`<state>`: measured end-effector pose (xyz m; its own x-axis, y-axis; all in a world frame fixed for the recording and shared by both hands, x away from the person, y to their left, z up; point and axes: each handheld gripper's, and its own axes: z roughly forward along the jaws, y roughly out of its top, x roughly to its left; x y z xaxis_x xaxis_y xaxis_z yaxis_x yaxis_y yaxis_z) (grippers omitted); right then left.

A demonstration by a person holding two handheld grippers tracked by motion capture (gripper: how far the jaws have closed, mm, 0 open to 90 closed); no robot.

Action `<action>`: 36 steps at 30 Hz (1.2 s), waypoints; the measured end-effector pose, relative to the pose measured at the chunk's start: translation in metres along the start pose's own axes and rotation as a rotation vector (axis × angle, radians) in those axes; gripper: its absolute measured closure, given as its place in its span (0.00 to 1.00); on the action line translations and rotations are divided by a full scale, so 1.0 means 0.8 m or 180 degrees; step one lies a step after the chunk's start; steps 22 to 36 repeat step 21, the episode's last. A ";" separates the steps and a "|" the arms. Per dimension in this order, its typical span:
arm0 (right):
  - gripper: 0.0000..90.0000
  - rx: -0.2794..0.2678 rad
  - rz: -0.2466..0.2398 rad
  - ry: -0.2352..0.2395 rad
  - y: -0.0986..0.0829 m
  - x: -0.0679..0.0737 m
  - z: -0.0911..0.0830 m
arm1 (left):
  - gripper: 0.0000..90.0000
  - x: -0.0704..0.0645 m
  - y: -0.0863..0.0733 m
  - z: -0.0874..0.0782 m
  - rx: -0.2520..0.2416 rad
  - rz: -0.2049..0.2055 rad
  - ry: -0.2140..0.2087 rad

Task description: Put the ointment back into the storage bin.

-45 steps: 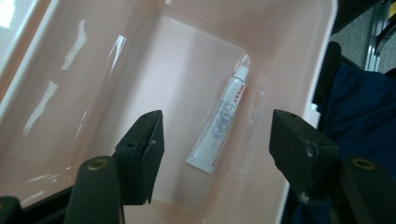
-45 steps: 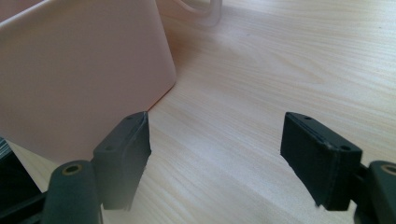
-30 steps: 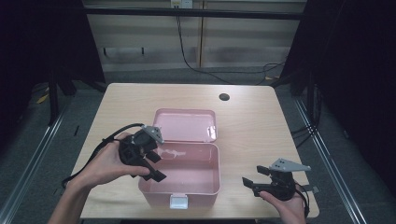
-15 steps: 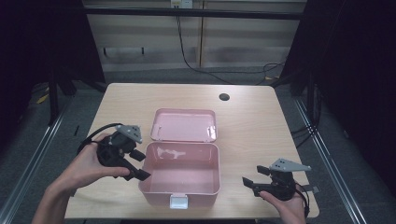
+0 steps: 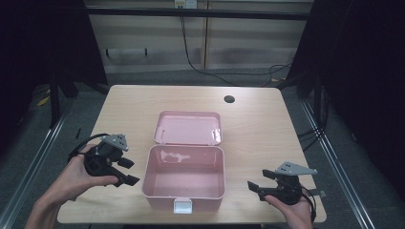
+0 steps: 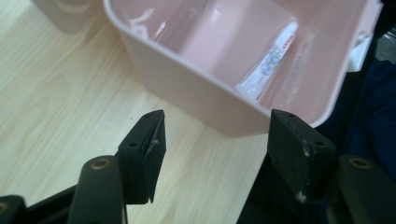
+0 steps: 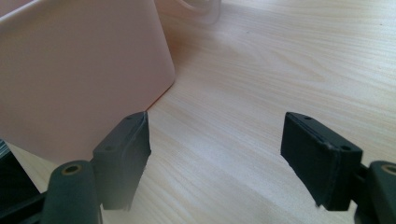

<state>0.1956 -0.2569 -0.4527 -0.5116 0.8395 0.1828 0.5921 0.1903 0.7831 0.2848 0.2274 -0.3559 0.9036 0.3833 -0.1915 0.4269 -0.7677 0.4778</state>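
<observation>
1. Since the earlier frames the left tool point(image 5: 125, 171) has drawn back from over the open pink plastic box point(image 5: 184, 179) to the surface on the box's left side, while the right tool point(image 5: 258, 187) has stayed where it was near the front right corner.
2. The left tool is held in the person's left hand point(image 5: 79, 175), its two black jaws spread wide apart with nothing between them; they point toward the box's left wall.
3. In the left gripper view the jaws frame the box's near corner, and a white tube with red and dark print point(image 6: 270, 58) lies inside on the box floor against the wall.
4. The right tool, held in the right hand point(image 5: 293, 212), also has its jaws wide apart and empty, aimed at the box's right wall from a short way off.
5. The box sits at the middle front of the pale wood-grain surface point(image 5: 258, 124), its hinged pink lid point(image 5: 188, 128) laid open flat behind it and a white latch point(image 5: 182, 206) on its front wall.
6. A small dark round hole point(image 5: 229, 99) sits in the surface near the far edge.
</observation>
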 end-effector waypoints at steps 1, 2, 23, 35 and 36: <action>0.26 0.0000 -0.0002 -0.0001 0.000 0.000 0.000 | 0.42 0.003 -0.004 0.002 0.0006 0.0010 -0.0006; 0.26 0.0000 -0.0001 -0.0002 0.000 0.000 0.000 | 0.42 0.005 -0.007 0.003 -0.0009 -0.0029 0.0001; 0.26 0.0056 -0.0010 -0.0016 -0.001 0.000 0.003 | 0.42 0.033 -0.062 0.036 -0.0118 -0.0389 0.0256; 0.26 0.0056 -0.0010 -0.0016 -0.001 0.000 0.003 | 0.42 0.033 -0.062 0.036 -0.0118 -0.0389 0.0256; 0.26 0.0056 -0.0010 -0.0016 -0.001 0.000 0.003 | 0.42 0.033 -0.062 0.036 -0.0118 -0.0389 0.0256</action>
